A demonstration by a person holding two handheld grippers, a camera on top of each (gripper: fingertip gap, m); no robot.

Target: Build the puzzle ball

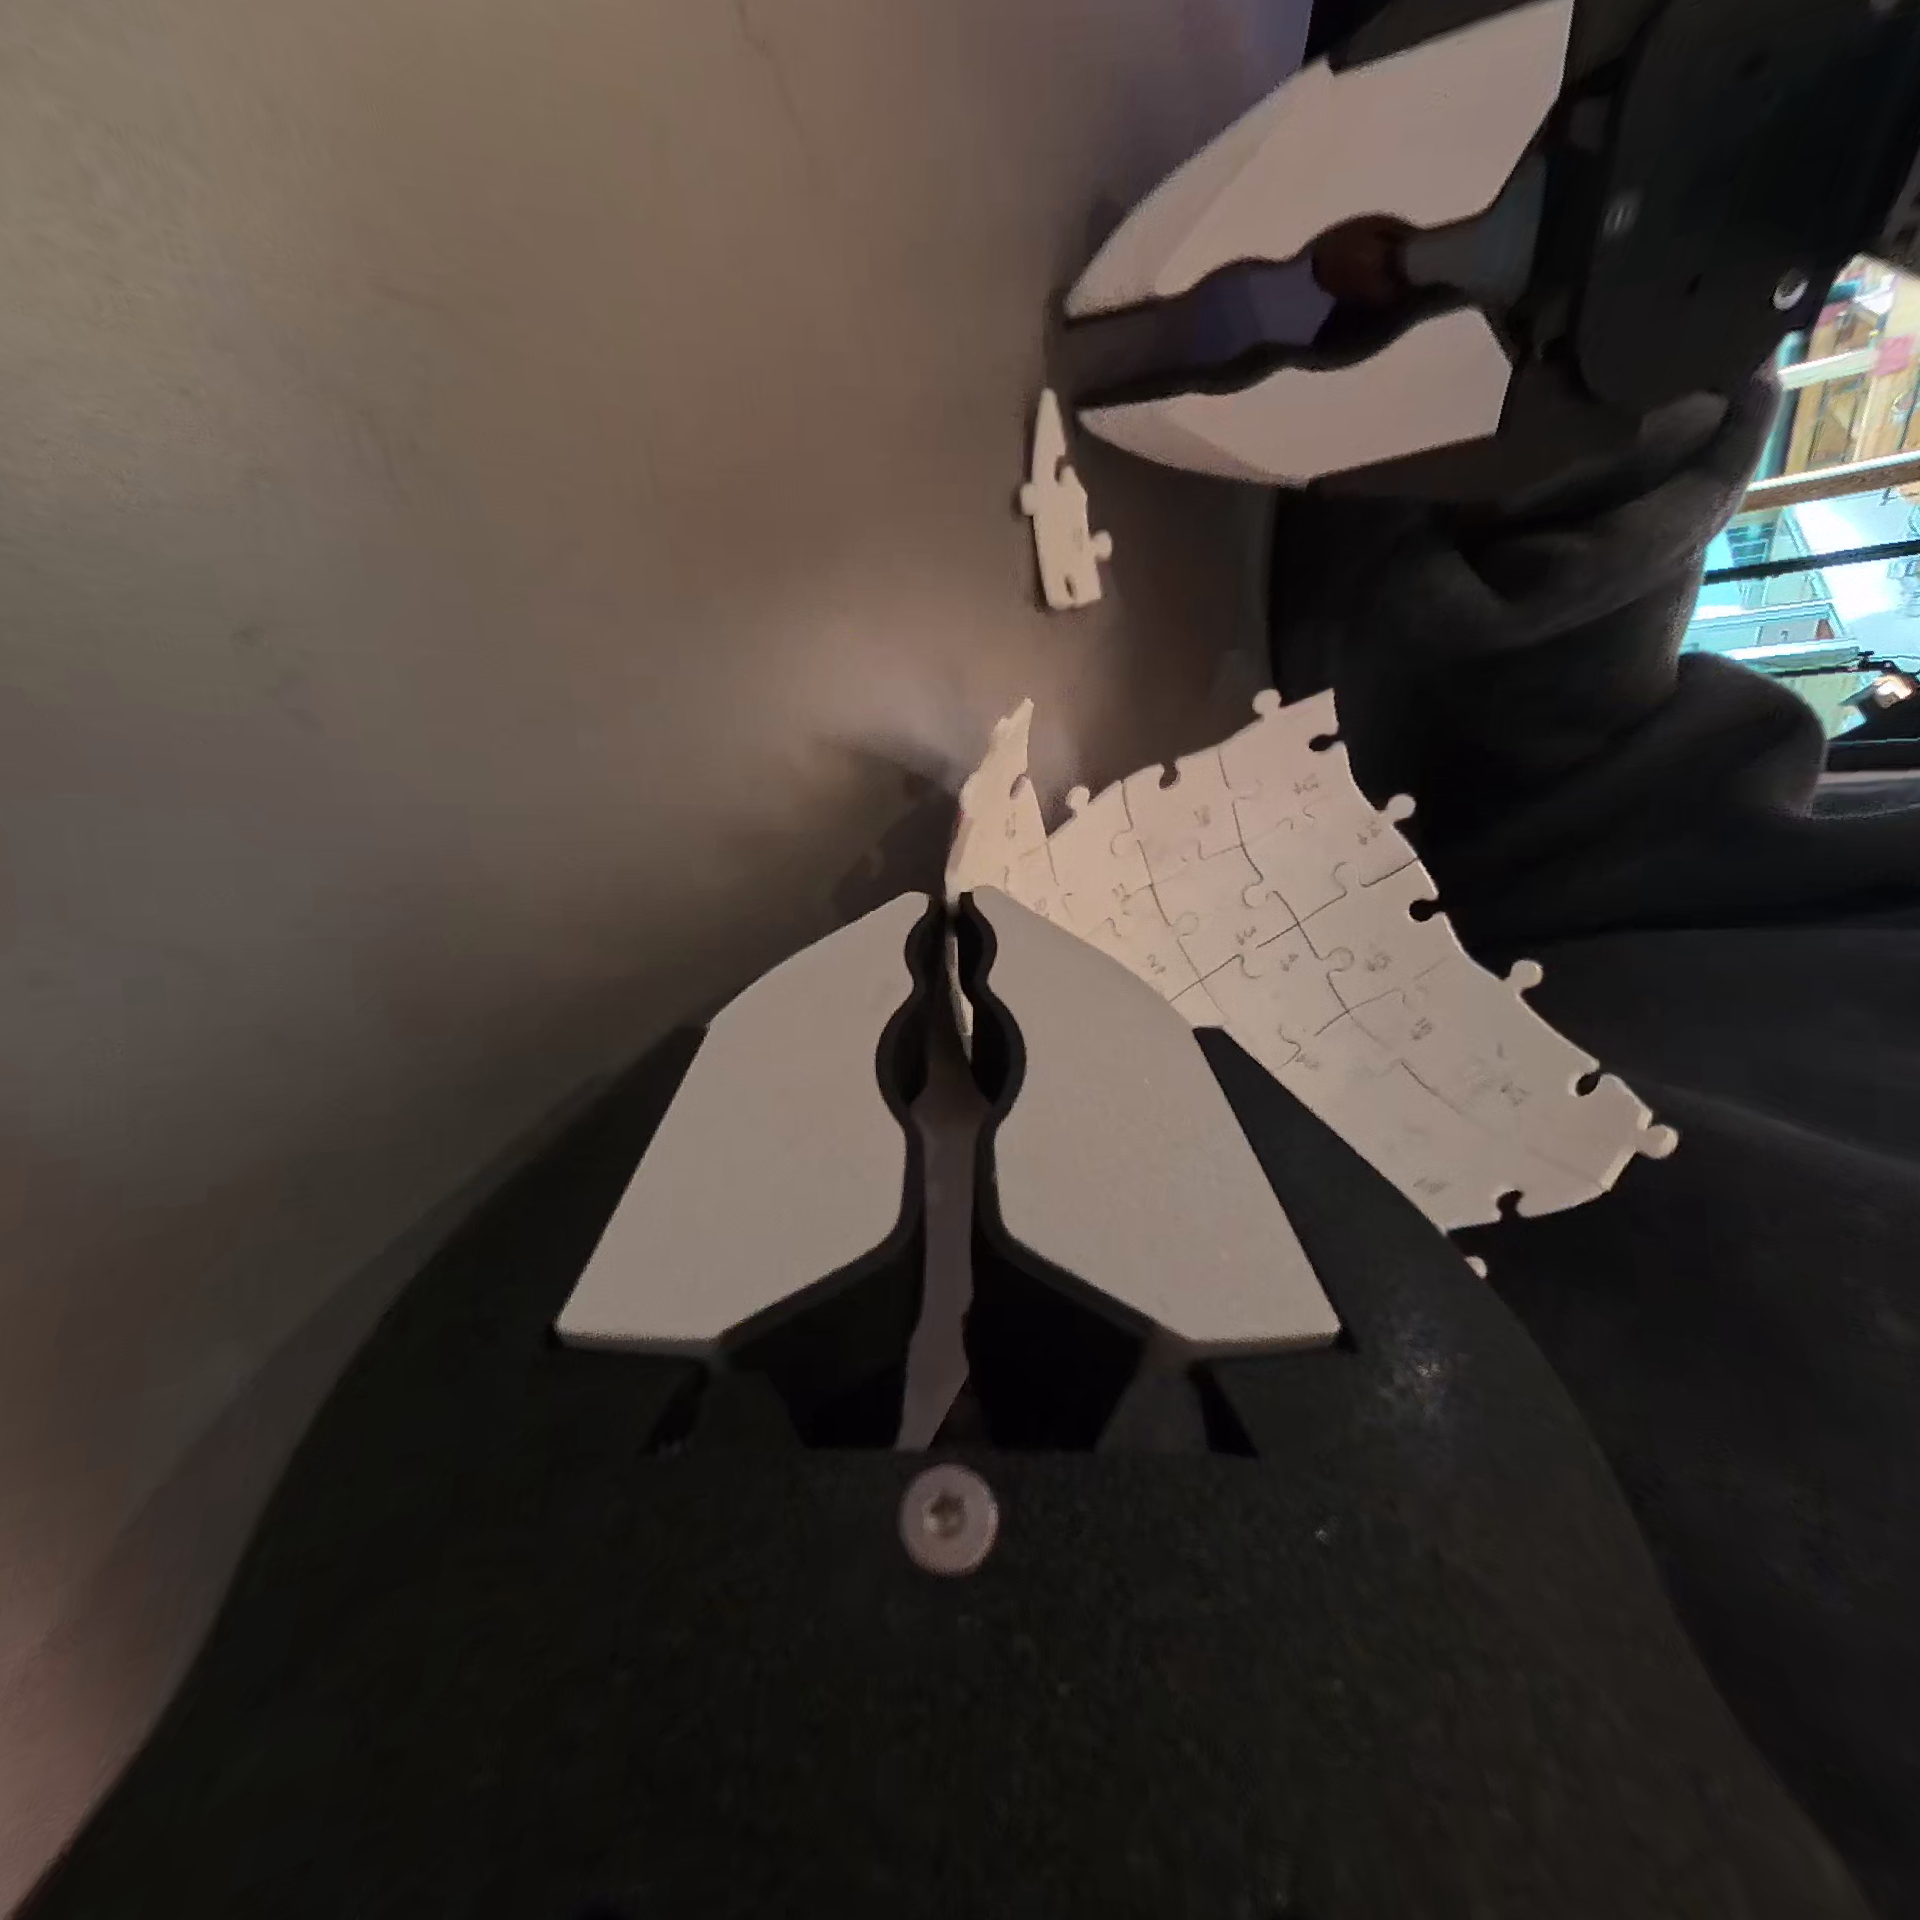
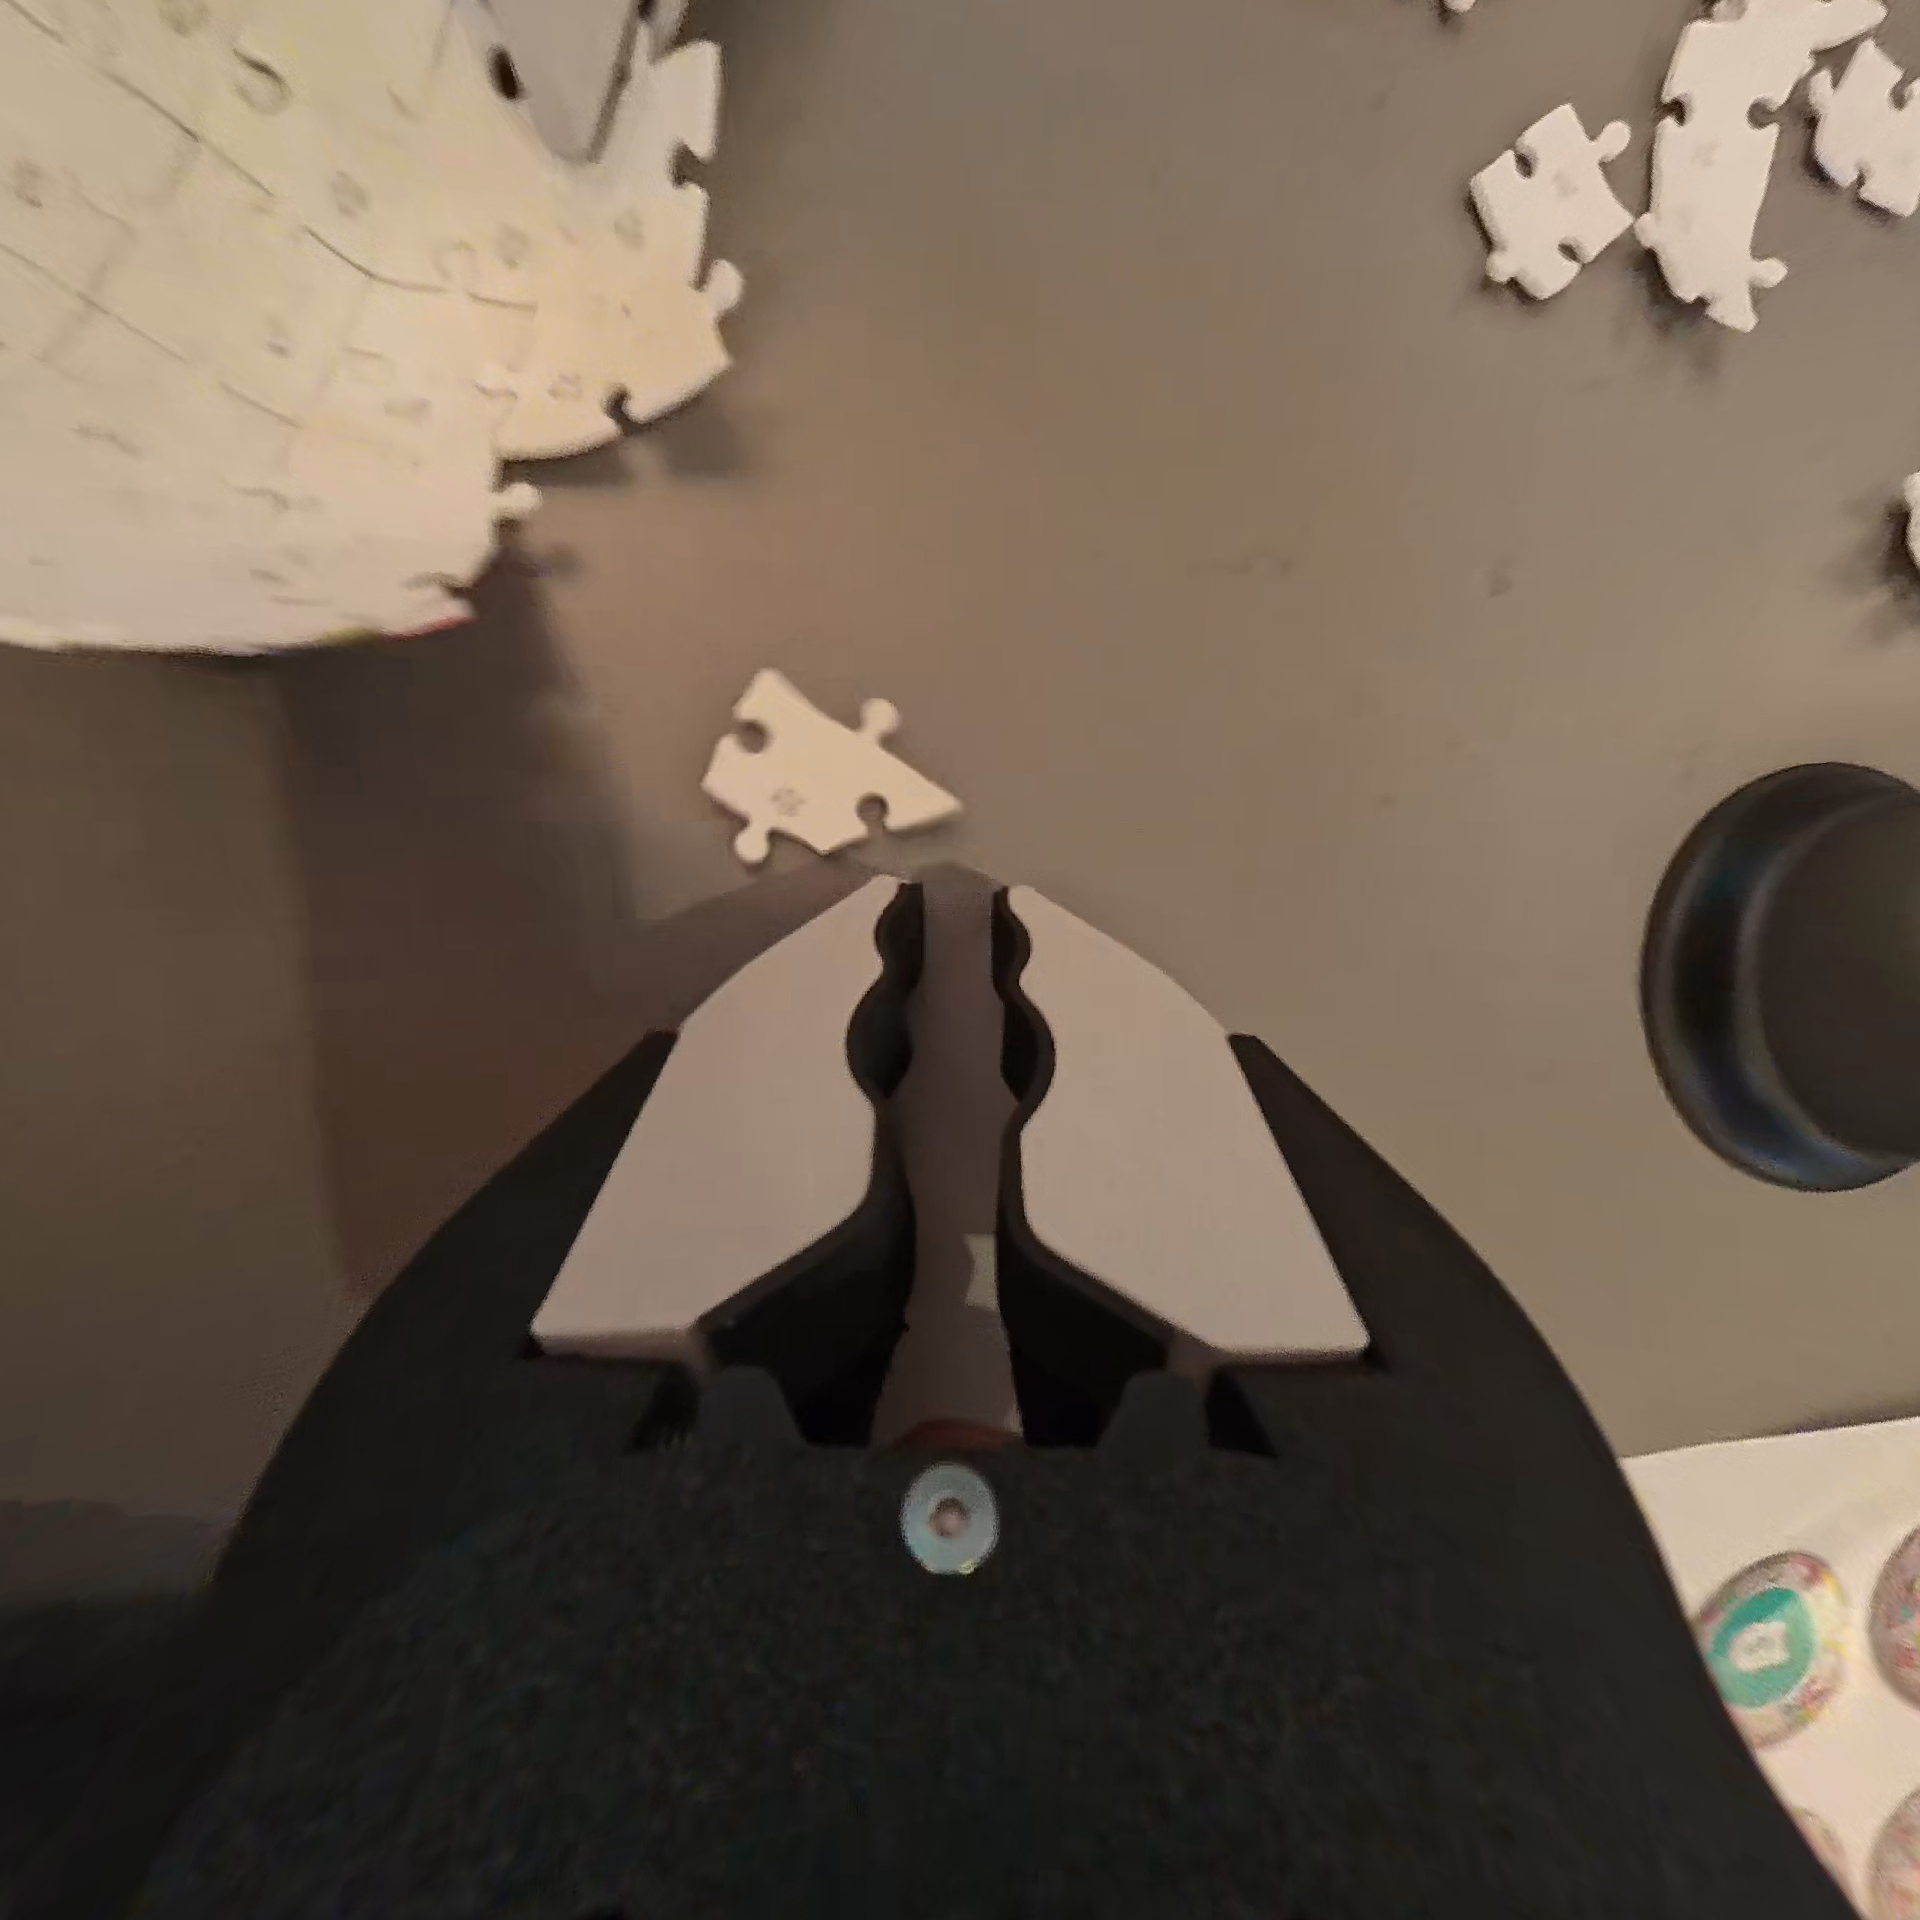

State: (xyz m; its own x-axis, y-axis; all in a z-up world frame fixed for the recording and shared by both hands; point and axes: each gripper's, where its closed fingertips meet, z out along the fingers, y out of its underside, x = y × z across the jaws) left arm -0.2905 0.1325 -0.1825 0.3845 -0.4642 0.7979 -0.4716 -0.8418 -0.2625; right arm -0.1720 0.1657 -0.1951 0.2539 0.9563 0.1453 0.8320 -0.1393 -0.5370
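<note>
Puzzle ball section [image 1: 1288, 935], a curved white shell of joined pieces, is held up off the grey desk [image 1: 416, 520] by the left gripper [image 1: 951, 914], whose fingers are clenched on its edge at the 9 o'clock side of the shell. In the right wrist view the same section [image 2: 260, 364] fills the 10 o'clock corner, blurred and cut off by the frame.

The desk is plain, matt and dark grey. At 3 o'clock in the left view a bright room with wooden shelving shows behind a dark sleeve [image 1: 1558, 644], too blurred to read.

One loose piece [image 2: 821, 779] lies flat on the desk just beyond the tips of the right gripper [image 2: 956, 883]; its fingers stand a little apart and grasp nothing. More loose pieces [image 2: 1662, 187] lie at 1 o'clock, some cut by the edge. A black round stand [image 2: 1787, 977] sits at 3 o'clock, partly outside the picture. A white sheet with round stickers [image 2: 1808, 1621] lies at 4 o'clock.

Small printed marks are on the backs of the pieces, too small and blurred to make out.
</note>
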